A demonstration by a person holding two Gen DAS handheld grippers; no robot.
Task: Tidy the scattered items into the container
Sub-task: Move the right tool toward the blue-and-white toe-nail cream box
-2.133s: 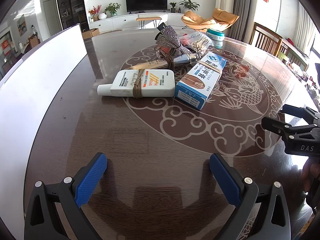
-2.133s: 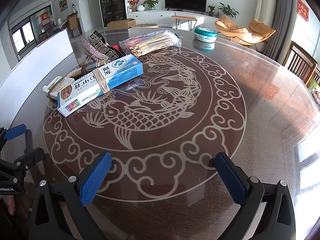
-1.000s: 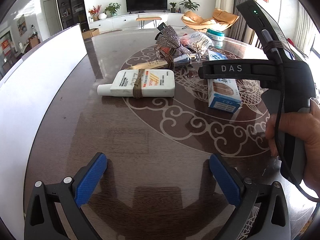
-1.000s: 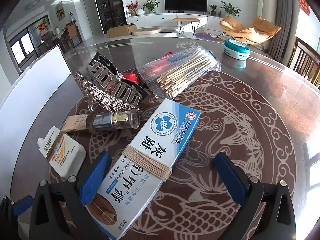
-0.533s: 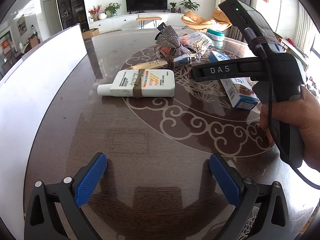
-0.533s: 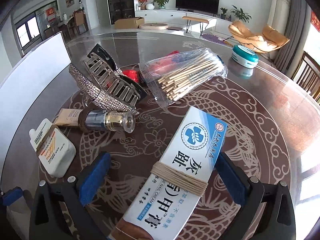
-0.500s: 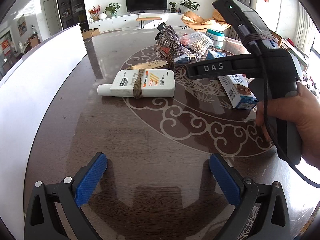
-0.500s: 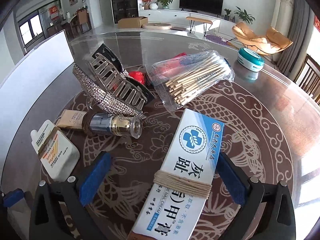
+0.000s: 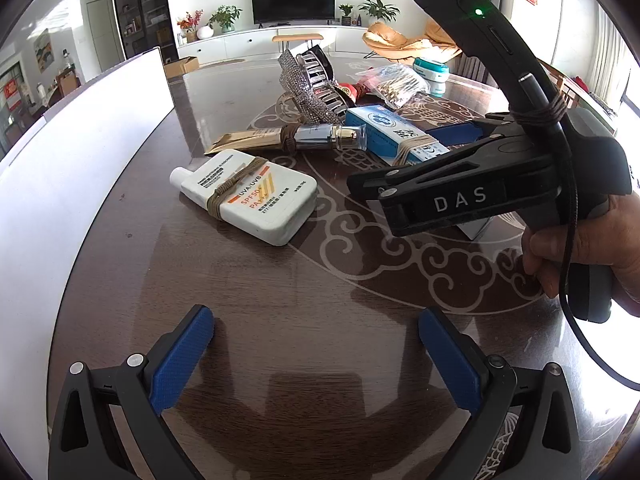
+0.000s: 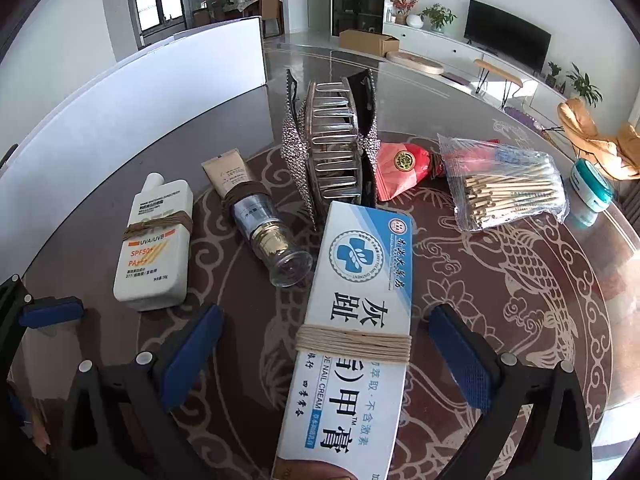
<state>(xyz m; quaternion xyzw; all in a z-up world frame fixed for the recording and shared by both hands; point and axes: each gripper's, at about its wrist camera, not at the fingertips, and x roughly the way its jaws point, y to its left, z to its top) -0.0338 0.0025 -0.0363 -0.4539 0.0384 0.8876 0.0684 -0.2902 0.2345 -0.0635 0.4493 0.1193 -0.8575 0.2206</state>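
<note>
Glossy carved table point(image 10: 520, 280) | right gripper point(image 10: 326, 344) spread astride twine-wrapped cardboard box point(image 10: 356, 320) | left gripper point(image 9: 316, 344) wide, empty

We see a dark brown table point(image 10: 560, 320) with a pale pattern of fish and curling clouds. The nail cream box point(image 10: 360, 300) is white and blue, with a beige string around it. The sunscreen bottle point(image 10: 154, 248) is white with orange letters (a brown cord crosses it). The tube point(image 10: 228, 170) is beige, its cap silver and gold. The hair clip point(image 10: 332, 148) is silver with sparkling stones. The pouch point(image 10: 402, 170) is red. The gripper pads point(image 10: 192, 354) are blue on black.
</note>
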